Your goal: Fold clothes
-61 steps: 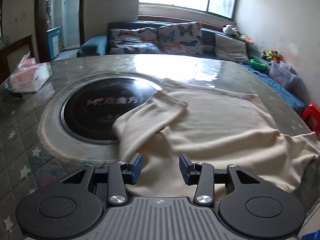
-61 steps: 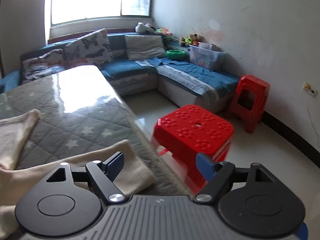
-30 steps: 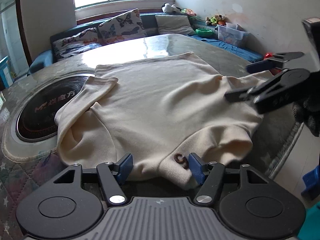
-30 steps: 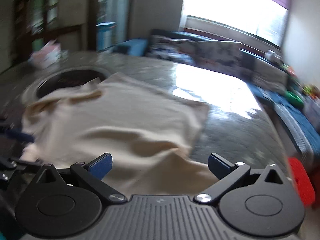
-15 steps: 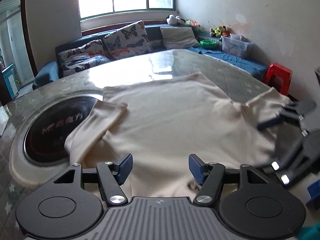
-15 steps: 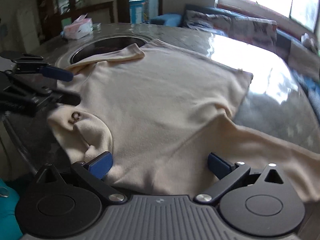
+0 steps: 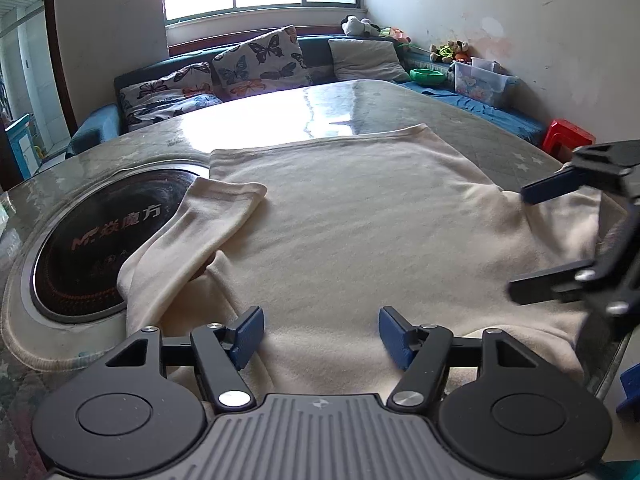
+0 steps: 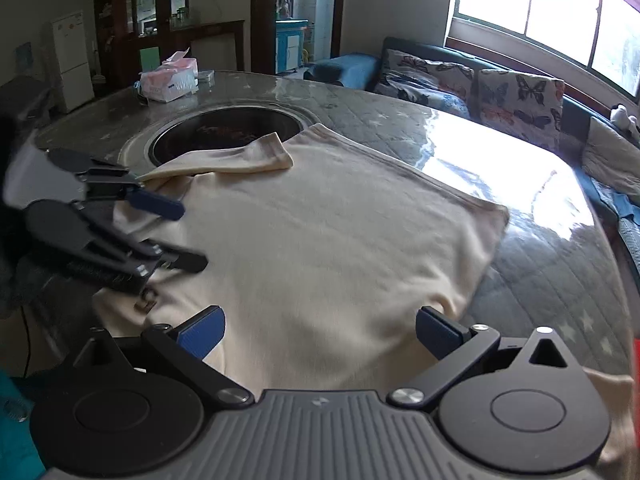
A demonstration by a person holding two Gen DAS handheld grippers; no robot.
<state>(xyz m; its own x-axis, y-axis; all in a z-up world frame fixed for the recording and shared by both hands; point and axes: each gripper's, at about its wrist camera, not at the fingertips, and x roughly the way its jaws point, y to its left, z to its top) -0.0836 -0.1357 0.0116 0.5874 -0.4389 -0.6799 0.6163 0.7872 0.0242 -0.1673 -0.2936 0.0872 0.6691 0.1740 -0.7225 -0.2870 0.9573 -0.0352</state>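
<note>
Left wrist view: left gripper [image 7: 321, 334] low over the near edge of a cream sweater [image 7: 360, 224], jaws spread wide w/ nothing between them, blue pads just above the fabric; contact can't be told. Sweater lies spread flat on the round table [image 7: 280, 116], body facing up, far hem straight & near the table's glossy middle. One sleeve [image 7: 200, 228] is folded in across the body on the left, cuff end resting partly over the dark round cooktop inset [image 7: 80, 240] w/ printed lettering. Right gripper [image 7: 568, 236] comes in from the right side, above the sweater's other shoulder area, jaws apart, empty. Right wrist view: right gripper [image 8: 320, 330] also open wide, hovering over the sweater's [image 8: 320, 232] near edge; other sleeve trails off toward the bottom right, mostly hidden behind the gripper body. Left gripper [image 8: 176, 236] seen at left, fingers open above the collar zone, where a small dark mark [image 8: 146, 300] shows on the cloth. Bkgd: tissue box [image 8: 170, 80] on the far table side, butterfly-print cushions [image 7: 260, 60] on a blue sofa [image 7: 96, 132], red stool [image 7: 566, 132] by the wall.
</note>
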